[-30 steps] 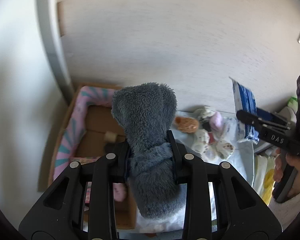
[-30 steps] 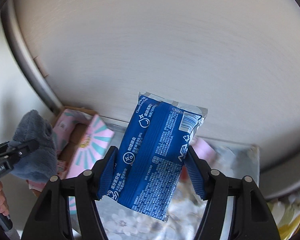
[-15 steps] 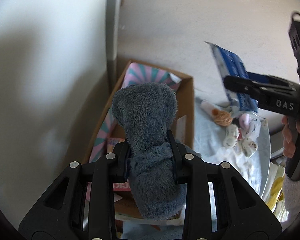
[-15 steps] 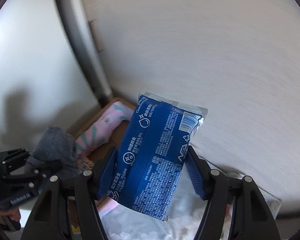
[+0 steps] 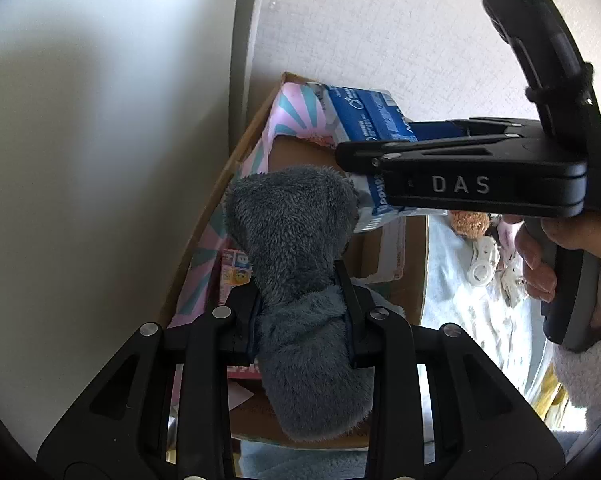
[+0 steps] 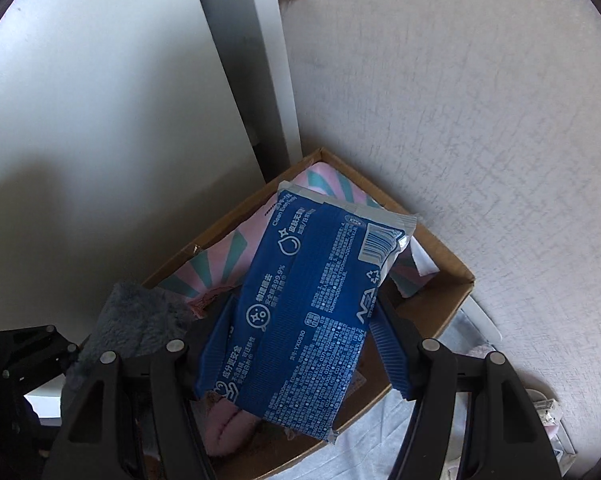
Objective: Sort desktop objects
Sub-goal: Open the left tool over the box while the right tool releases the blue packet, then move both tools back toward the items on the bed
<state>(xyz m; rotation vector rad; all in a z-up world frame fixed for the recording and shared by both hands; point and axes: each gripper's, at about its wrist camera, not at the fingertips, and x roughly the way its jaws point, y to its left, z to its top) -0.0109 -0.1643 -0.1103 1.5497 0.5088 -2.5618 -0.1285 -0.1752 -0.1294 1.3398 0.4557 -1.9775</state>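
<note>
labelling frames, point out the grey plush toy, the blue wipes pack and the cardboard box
grey plush toy [image 5: 292,232]: left wrist view, fuzzy upper body
blue wipes pack [image 6: 312,312]: right wrist view, printed face
cardboard box [image 6: 444,264]: right wrist view, far rim

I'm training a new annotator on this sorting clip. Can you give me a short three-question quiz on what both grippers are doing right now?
1. True or false: the left gripper is clamped on a grey plush toy.
2. What does the right gripper hold? A) blue wipes pack B) orange plush C) white cup
3. What container lies below both grippers?

Key:
1. True
2. A, the blue wipes pack
3. The cardboard box by the wall
</note>
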